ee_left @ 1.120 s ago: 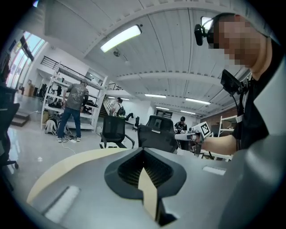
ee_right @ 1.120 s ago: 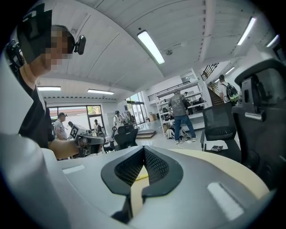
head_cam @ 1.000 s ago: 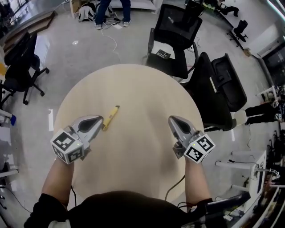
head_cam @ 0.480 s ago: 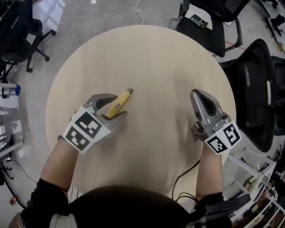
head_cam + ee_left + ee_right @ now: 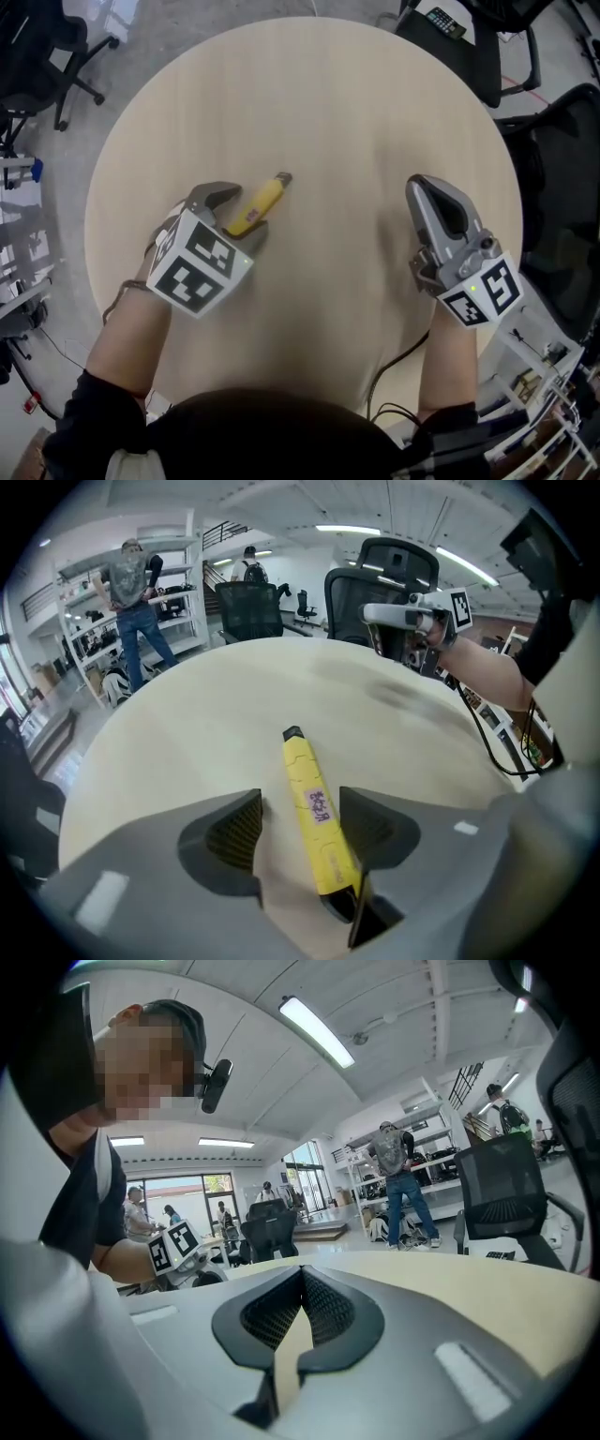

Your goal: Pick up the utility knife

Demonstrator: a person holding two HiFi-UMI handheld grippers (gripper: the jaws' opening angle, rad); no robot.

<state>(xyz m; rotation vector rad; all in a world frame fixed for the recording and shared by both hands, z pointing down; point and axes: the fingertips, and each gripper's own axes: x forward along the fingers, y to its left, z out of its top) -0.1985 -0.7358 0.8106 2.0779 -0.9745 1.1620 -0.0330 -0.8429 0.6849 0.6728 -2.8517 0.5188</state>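
The yellow utility knife [image 5: 262,200] lies flat on the round pale table [image 5: 328,94], left of centre, its dark tip pointing up and right. My left gripper [image 5: 244,217] points steeply down over the knife's near end, its jaws opening. The knife's body [image 5: 314,813] lies between the two pads, close to the right pad [image 5: 370,827], with a clear gap to the left pad [image 5: 234,832]. My right gripper [image 5: 427,190] hovers at the table's right side, apart from the knife, its jaws shut on nothing [image 5: 302,1277].
Black office chairs stand off the table's right edge [image 5: 562,159] and at the upper left [image 5: 37,47]. A chair seat at the top right carries a small dark remote [image 5: 448,21]. People stand by the shelves in the background [image 5: 136,602].
My left gripper has come down over the knife and gone from shut to open, straddling the knife. The right gripper has sunk toward the table and stayed shut.
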